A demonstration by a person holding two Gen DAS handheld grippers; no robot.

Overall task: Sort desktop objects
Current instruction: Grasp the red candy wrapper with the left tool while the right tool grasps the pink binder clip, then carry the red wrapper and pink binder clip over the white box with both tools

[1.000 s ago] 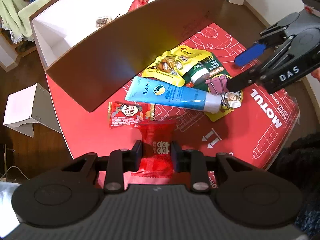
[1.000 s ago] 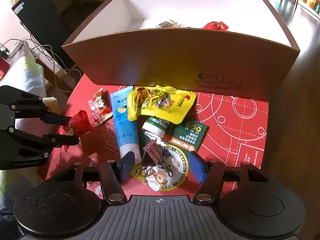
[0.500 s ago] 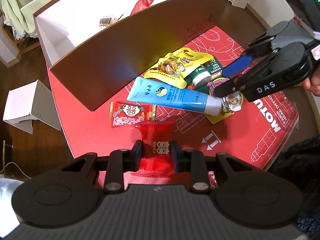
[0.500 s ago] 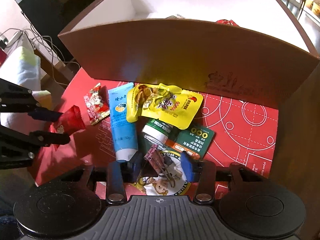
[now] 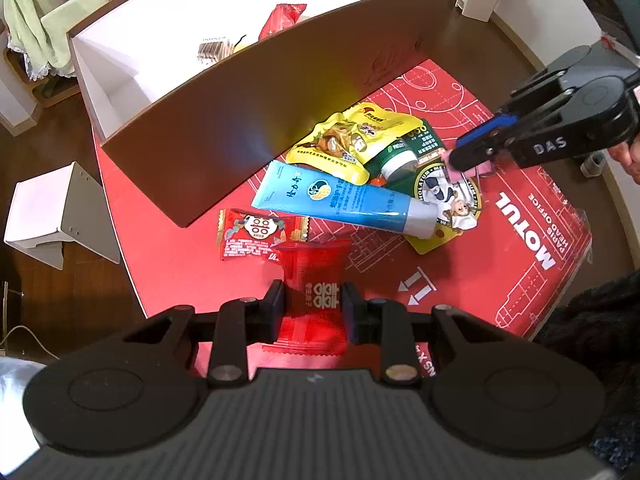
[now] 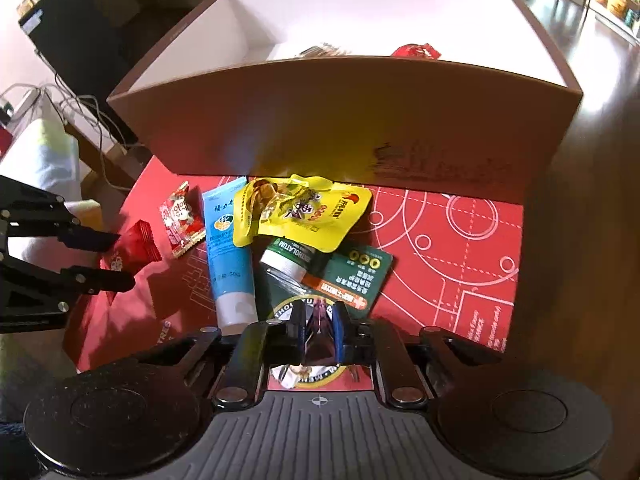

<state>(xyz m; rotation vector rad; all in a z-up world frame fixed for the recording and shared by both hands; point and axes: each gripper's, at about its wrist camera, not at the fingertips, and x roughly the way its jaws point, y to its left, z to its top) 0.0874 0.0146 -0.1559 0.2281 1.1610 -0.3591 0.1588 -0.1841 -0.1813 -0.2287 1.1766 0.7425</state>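
Desktop objects are lying heaped on the red mat (image 5: 516, 240) beside the brown box (image 5: 248, 92).
The left gripper (image 5: 313, 305) is clamping a red candy packet (image 5: 314, 276) above the mat; the right gripper (image 6: 318, 332), angled down, is pinching a pink binder clip (image 6: 318, 330).

Bright indoor light, strong fisheye bending at edges, glare on box wall (image 5: 256, 112), dark corners.

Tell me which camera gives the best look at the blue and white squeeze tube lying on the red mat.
The left wrist view: the blue and white squeeze tube lies side-on there, whole length visible, with only its upper edge tucked under the yellow snack pouch. The right wrist view shows it foreshortened, its top corner under that pouch.
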